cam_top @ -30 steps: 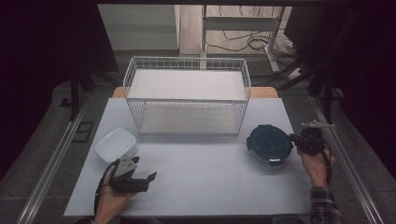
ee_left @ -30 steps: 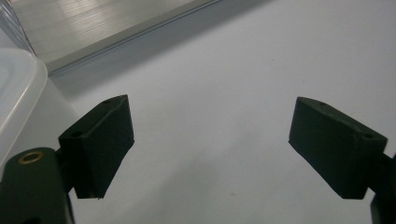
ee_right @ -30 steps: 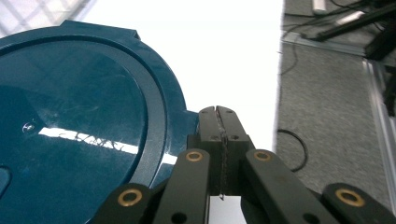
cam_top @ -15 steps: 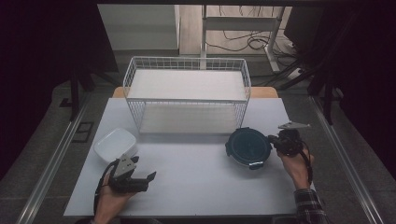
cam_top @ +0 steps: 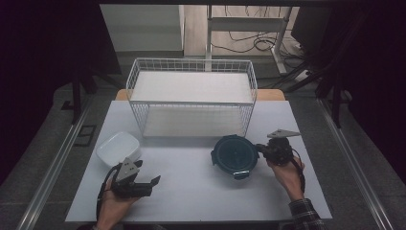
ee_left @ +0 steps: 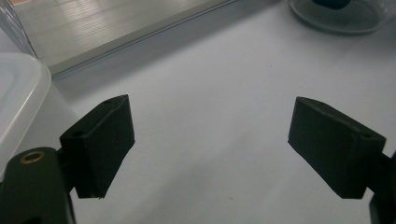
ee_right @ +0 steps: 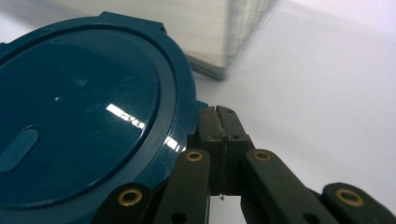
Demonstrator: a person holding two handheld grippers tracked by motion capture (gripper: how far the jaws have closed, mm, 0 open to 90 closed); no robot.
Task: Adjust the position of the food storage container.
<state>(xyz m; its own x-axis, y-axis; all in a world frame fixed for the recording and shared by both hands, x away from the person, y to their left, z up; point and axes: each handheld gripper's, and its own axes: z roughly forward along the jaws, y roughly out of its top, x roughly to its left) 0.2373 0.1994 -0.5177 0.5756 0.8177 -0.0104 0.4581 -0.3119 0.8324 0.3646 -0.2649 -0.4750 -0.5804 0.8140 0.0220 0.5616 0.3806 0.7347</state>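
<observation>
Right gripper [cam_top: 264,148]: jaws pressed together against the rim of the dark teal round container [cam_top: 235,155], whether pinching a tab cannot be told. Left gripper [cam_top: 143,183]: jaws spread wide, empty, above bare surface [cam_top: 191,191]; white tub [cam_top: 118,148] just beside its left jaw. Wire basket [cam_top: 191,98] beyond stands empty; no placement appears done.

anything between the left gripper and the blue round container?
Nothing. In the high view, only bare white table separates the left gripper from the blue round container; the left gripper view agrees.
</observation>
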